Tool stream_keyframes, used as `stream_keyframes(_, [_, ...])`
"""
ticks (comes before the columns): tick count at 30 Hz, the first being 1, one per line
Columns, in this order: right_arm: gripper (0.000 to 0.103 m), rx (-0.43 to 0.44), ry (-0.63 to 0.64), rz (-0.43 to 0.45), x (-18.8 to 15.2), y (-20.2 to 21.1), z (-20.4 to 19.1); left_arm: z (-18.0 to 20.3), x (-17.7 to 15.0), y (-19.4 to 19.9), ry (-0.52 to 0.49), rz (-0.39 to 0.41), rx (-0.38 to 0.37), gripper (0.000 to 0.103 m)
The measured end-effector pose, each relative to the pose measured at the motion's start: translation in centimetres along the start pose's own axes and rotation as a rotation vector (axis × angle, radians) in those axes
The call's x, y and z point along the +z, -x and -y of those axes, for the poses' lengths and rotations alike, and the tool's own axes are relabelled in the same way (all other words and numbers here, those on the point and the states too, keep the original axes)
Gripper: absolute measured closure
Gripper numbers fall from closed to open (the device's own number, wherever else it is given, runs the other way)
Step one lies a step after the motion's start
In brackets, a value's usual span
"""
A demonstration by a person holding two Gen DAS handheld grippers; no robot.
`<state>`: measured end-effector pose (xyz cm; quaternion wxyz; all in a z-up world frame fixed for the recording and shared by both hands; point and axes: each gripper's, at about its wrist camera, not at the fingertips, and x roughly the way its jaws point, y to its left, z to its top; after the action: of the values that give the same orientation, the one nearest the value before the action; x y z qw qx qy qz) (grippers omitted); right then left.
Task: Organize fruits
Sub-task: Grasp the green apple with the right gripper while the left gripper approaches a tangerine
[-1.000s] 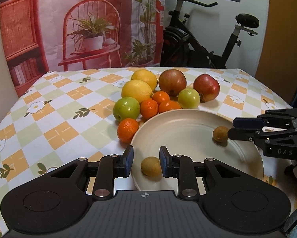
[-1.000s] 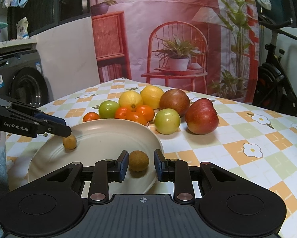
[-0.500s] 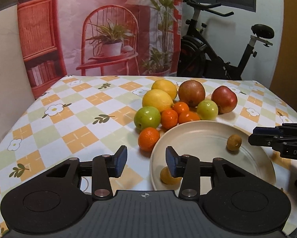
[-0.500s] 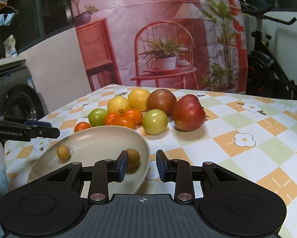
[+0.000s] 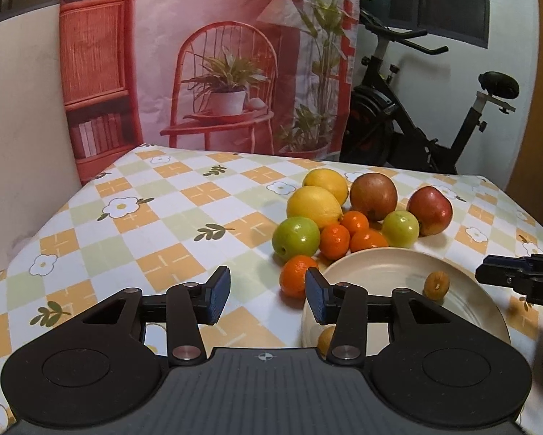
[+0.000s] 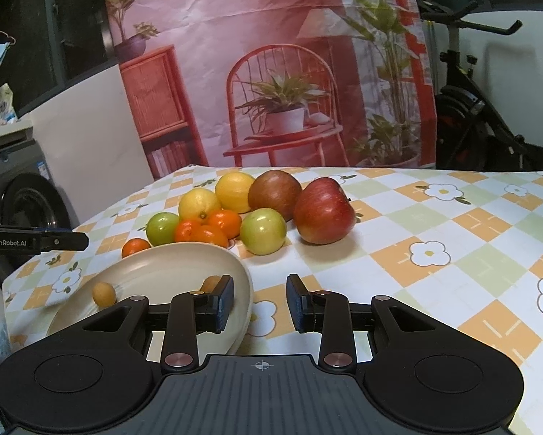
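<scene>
The left gripper has just been opening, and its fingers now stand released with only checked cloth between them. A second ago they bracketed a small brown fruit on the plate; that fruit now lies on the plate just behind the right-hand finger, half hidden by it, so it appears to rest free of the pad. The loose orange sits just ahead of the gap, touching the plate's rim.

The right gripper has also parted its fingers slightly. Nothing is between them now except the surface and the plate's edge. The brown fruit that was framed between them a second ago peeks out just beyond the left-hand finger, inside the plate. The other small fruit lies further to the left of the fingers, also on the plate.

Ahead of both sets of fingers, the pile is as it was: two lemons, a dull red apple, a bright red apple, two green apples and the mandarins, all on the cloth just beyond the plate. Each gripper shows at the edge of the other's view: the right one to the right of the left fingers, the left one to the left of the right fingers.
</scene>
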<state>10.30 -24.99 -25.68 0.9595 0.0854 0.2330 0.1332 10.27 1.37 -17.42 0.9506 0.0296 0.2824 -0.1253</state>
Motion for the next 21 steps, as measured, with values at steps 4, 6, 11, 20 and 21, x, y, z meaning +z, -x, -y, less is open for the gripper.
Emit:
stream_keyframes(4, [0.072, 0.0, 0.003, -0.003, 0.02, -0.1, -0.08, -0.18, -0.05, -0.08, -0.002, -0.006, 0.01, 0.055])
stream_keyframes(6, [0.072, -0.001, 0.0, -0.003, -0.01, -0.11, -0.08, -0.17, 0.0, -0.1, -0.002, -0.004, 0.013, 0.055])
stream_keyframes(11, [0.072, -0.001, 0.004, -0.004, -0.04, -0.18, -0.15, -0.13, 0.05, 0.04, -0.003, -0.001, 0.013, 0.055])
stream_keyframes(20, [0.072, -0.002, 0.003, -0.004, -0.05, -0.26, -0.18, -0.39, 0.39, 0.19, 0.01, 0.019, 0.009, 0.055])
stream_keyframes(21, [0.072, -0.004, 0.003, -0.005, -0.12, -0.32, -0.19, -0.45, 0.54, 0.19, 0.011, 0.021, 0.006, 0.055])
